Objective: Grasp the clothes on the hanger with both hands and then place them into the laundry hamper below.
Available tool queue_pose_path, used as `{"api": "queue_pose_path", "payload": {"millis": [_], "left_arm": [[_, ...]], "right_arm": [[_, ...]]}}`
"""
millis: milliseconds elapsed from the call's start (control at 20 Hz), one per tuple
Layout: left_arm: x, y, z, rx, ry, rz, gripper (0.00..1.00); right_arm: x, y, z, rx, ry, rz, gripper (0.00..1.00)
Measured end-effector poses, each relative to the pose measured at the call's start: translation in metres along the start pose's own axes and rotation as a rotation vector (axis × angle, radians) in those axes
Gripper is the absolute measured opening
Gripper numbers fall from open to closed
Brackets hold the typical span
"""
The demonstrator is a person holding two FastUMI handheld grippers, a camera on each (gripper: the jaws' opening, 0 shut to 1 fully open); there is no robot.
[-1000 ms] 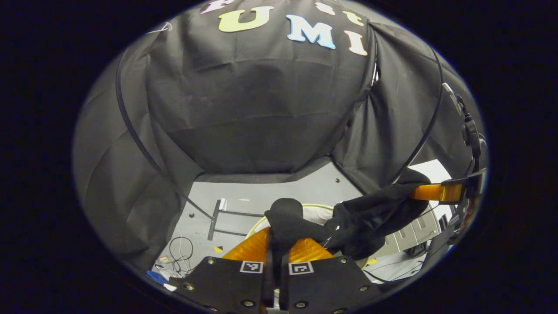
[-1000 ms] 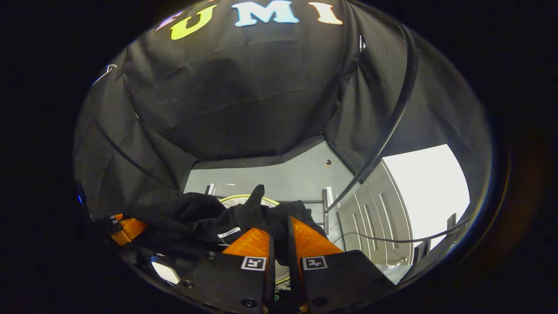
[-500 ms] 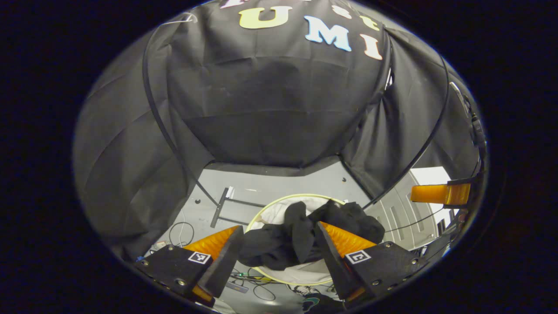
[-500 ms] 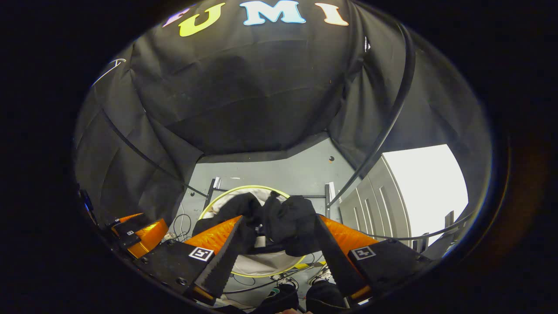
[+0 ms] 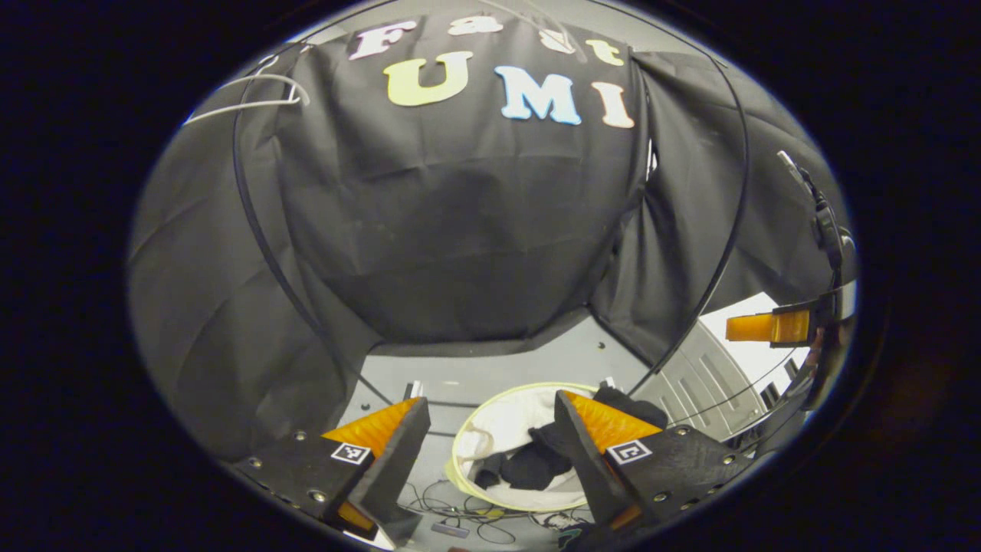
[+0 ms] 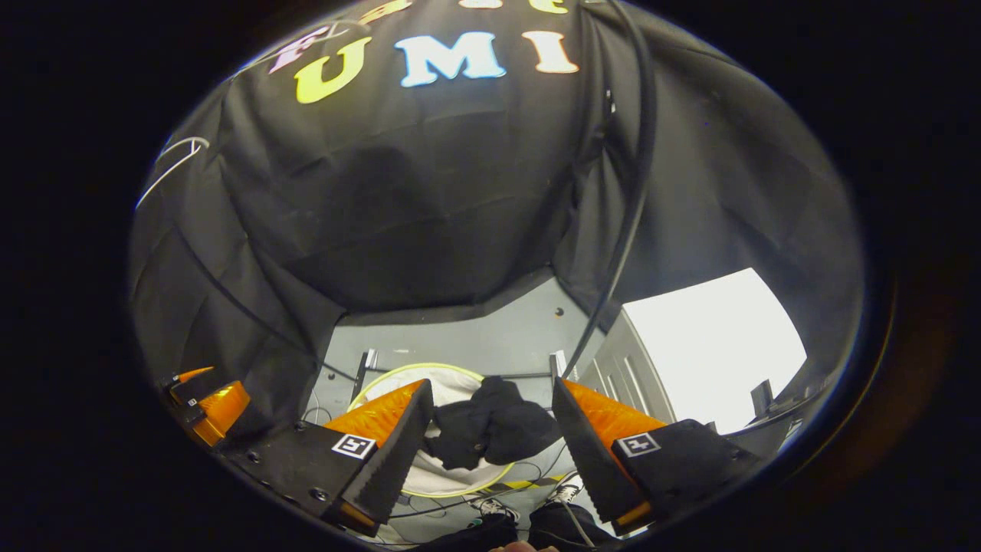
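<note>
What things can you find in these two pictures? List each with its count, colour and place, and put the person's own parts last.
Clothes: one heap, black, inside the hamper.
Hamper: one, white with a yellow-green rim, on the floor.
Hanger: one, white, bare, high at the left.
Floor: grey, with loose cables.
Left gripper: one, open, above the hamper.
Right gripper: one, open, above the hamper.
Shoes: two, on the floor near the hamper.
</note>
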State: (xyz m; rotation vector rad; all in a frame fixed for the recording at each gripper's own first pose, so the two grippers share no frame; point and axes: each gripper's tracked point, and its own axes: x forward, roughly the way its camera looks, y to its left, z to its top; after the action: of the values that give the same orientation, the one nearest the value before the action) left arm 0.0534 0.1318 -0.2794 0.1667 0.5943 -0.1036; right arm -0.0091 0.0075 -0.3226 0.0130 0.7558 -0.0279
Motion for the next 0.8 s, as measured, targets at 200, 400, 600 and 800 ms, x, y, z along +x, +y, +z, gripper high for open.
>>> {"api": "queue_pose_path", "payload": {"millis": [200,400,600,800], "left_arm": [[-0.022,-0.019,0.059,-0.012,-0.1,-0.023,0.94],[-0.052,-0.034,0.122,0.025,-0.209,-0.027,0.94],[-0.083,-0.053,0.182,0.044,-0.315,0.001,0.94],[-0.117,-0.074,0.241,0.007,-0.409,0.021,0.94]], "right_arm": [[-0.032,-0.04,0.045,0.051,-0.119,-0.058,0.98],[-0.062,-0.07,0.09,0.083,-0.239,-0.1,0.98],[-0.09,-0.097,0.136,0.104,-0.365,-0.124,0.98],[-0.124,-0.119,0.192,0.117,-0.537,-0.102,0.93]]}}
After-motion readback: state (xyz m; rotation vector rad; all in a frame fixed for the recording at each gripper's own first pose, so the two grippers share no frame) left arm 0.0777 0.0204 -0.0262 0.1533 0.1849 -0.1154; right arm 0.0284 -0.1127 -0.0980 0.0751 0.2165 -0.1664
